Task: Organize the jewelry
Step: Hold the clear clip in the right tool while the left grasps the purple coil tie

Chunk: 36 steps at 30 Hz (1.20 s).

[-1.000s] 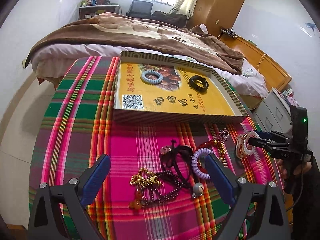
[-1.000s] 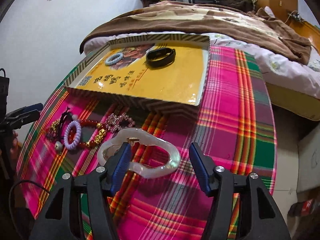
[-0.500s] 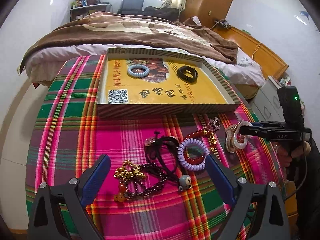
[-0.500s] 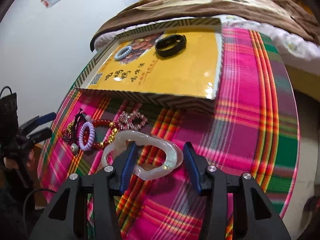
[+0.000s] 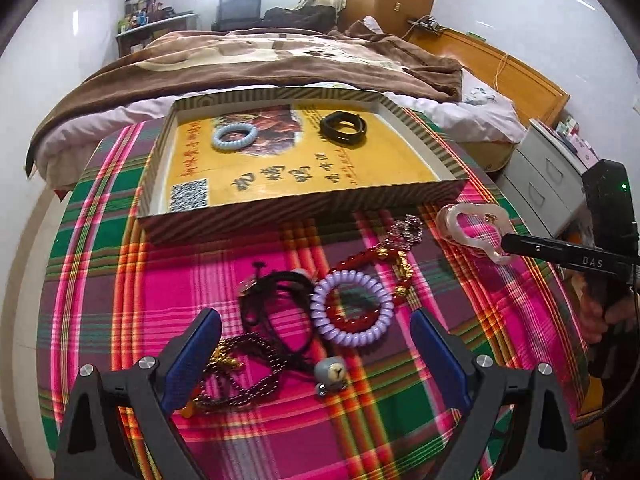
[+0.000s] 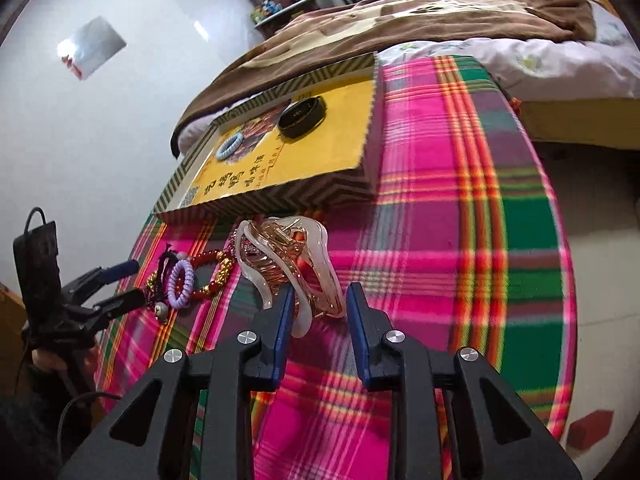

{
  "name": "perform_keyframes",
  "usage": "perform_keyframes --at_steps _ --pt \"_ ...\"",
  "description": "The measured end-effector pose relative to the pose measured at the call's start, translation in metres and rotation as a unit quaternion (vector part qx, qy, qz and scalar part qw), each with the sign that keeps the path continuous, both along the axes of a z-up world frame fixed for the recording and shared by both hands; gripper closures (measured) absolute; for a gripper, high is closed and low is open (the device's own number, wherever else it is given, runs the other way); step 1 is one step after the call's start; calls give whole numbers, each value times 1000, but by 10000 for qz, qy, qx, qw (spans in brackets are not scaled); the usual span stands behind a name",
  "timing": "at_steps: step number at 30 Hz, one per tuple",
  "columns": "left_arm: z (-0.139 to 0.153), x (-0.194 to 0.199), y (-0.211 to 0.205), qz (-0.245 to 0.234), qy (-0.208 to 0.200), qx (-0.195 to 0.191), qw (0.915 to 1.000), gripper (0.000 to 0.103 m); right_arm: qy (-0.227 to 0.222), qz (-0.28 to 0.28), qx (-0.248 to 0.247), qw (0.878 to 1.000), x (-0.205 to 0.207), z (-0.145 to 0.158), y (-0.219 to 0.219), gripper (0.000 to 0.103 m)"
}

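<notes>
A translucent pinkish hair claw clip [image 6: 288, 256] stands tilted on edge between my right gripper's [image 6: 319, 296] blue pads, whose jaws are closing on its lower end. The left wrist view shows the same clip [image 5: 472, 232] at the right. My left gripper [image 5: 314, 316] hangs open over a jewelry pile: a purple coil tie [image 5: 352, 308], a red bead bracelet [image 5: 360, 260], black cord [image 5: 276, 296], dark beads [image 5: 248, 364]. The yellow box lid [image 5: 304, 216] behind holds a pale blue bracelet [image 5: 235, 137] and a black band [image 5: 344, 125].
The round table wears a pink, green and orange plaid cloth [image 5: 120, 280]. A bed with a brown blanket [image 5: 260, 56] lies just beyond it. A grey drawer unit [image 5: 548, 188] stands off the right edge. A sparkly trinket [image 5: 408, 230] lies near the box.
The right jaws narrowed around the clip, and it tipped from lying flat to standing on edge. The left gripper moved closer over the jewelry pile.
</notes>
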<state>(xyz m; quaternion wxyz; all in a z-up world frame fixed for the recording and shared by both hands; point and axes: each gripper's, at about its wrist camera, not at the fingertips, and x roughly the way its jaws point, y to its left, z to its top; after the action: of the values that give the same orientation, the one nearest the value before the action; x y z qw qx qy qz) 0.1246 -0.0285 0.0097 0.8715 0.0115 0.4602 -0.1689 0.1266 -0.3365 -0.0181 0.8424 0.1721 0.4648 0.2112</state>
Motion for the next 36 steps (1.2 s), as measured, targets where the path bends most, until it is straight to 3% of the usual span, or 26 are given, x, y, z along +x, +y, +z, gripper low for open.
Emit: perform_keyframes --at_steps 7,12,15,20,29,34,36 --pt "1 1 -27 -177 -173 303 9992 15 -205 -617 333 9973 -23 7 -21 76" --pt "-8 11 -41 -186 -113 523 9984 21 -219 -716 336 9966 -27 6 -22 76" --pt "-15 18 -41 -71 -35 622 9980 29 -237 -682 325 9969 -30 7 -21 76" --pt "-16 19 -33 136 14 458 9989 43 -250 -622 332 9972 -26 5 -17 76" --pt "-1 5 -12 368 -193 140 9990 43 -274 -620 289 9973 -24 2 -18 76" --pt "-15 14 -13 477 66 771 9959 43 -277 -667 305 9969 -25 2 -18 76" --pt "-18 14 -17 411 76 881 9952 49 -287 -673 288 9969 -26 3 -18 76"
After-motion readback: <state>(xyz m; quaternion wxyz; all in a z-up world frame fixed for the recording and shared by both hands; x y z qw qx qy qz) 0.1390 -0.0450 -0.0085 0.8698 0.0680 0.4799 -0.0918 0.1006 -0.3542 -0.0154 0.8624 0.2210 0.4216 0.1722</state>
